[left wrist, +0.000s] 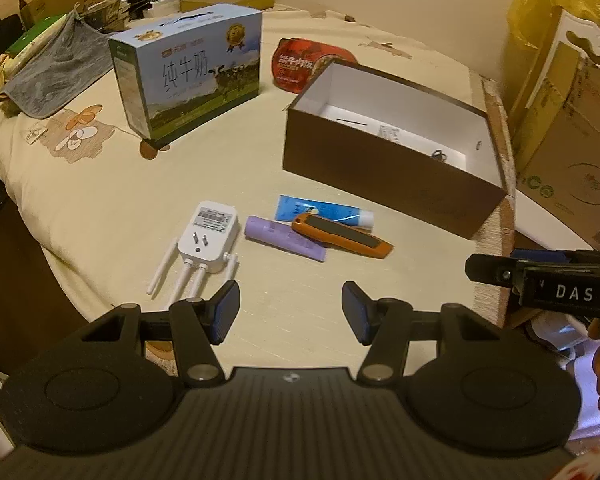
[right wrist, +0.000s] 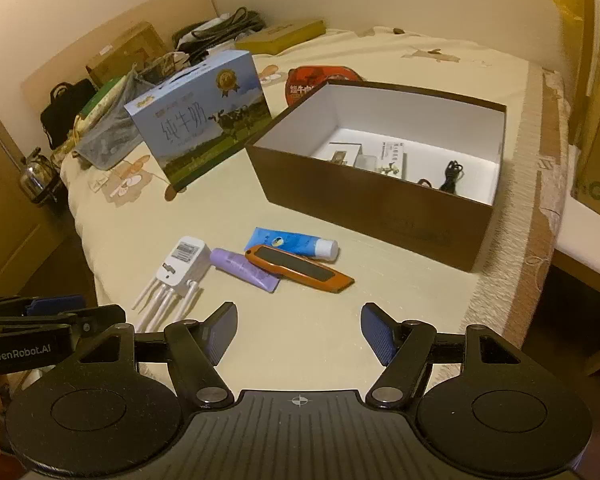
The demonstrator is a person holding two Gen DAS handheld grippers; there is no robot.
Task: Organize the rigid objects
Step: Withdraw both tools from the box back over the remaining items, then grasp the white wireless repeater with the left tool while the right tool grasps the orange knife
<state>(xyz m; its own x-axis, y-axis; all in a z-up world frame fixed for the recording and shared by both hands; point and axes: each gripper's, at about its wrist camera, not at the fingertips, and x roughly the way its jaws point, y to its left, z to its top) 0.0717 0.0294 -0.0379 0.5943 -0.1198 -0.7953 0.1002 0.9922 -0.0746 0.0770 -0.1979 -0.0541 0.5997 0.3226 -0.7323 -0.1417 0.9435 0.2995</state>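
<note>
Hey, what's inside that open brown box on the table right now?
The brown box already holds a black cable, a white printed card and a few small packaged items. Its near wall hides the front strip of the floor, so anything lying there cannot be seen.

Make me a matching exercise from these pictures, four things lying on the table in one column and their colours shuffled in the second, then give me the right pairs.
Column one:
1. plug-in adapter with antennas
2. utility knife
3. tube with the white cap
4. open box

Column two:
A. orange with a black panel
B. dark brown outside, white inside
C. white
D. blue

Right pairs: 1-C, 2-A, 3-D, 4-B.

The first three lie together on the table in front of the box, and both grippers are open and hold nothing.
</note>
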